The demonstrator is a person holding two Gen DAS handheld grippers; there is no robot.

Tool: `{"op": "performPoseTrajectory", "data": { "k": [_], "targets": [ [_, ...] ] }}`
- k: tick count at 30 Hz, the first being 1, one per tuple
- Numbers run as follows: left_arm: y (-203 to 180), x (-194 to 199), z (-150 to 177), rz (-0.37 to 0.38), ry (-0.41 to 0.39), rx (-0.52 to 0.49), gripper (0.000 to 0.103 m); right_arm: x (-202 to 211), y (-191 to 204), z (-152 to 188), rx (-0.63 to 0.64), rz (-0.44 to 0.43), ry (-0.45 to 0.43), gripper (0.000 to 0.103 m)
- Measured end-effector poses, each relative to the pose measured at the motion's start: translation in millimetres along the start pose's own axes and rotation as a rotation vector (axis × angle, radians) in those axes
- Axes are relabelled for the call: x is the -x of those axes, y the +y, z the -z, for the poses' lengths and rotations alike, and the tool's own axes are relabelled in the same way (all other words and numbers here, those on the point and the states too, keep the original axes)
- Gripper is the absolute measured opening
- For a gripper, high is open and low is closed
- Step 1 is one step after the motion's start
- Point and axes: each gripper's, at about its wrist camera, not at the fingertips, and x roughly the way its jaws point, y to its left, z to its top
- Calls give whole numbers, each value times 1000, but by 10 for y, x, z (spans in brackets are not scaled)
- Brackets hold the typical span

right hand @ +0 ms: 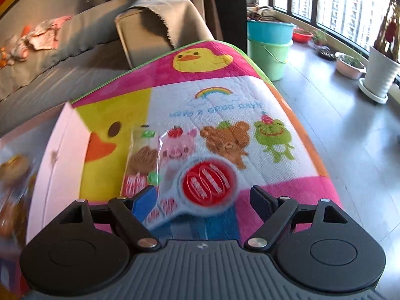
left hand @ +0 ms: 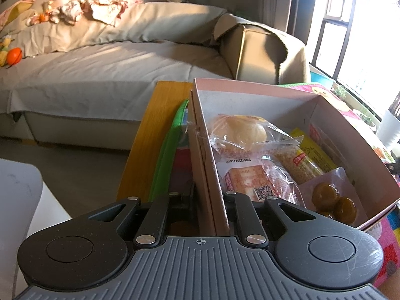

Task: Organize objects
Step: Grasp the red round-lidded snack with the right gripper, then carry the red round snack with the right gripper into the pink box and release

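On the cartoon mat (right hand: 225,115) sits the pink box (left hand: 262,90) of snacks (left hand: 252,137), its near wall pinched in the closed left gripper (left hand: 212,210), while the right gripper (right hand: 203,195) hangs open over a red-labelled packet (right hand: 208,181).

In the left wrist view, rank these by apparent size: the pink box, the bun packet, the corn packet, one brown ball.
1. pink box
2. bun packet and corn packet: they look alike, and the corn is partly covered
3. brown ball
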Motion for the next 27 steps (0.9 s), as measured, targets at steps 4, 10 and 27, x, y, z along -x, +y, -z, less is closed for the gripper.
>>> {"op": "performPoseTrajectory", "data": {
  "k": [4,10,27],
  "targets": [
    [1,1,1,0,0,0,14,-108,215,-27,103,-1,-47,75],
    [4,6,1,1,-3,0,15,12,332,-32,193,-20,-51,61],
    [-23,51,28,-21,-13,10,14,1838,538,625,465,-213,-157,61]
  ]
}}
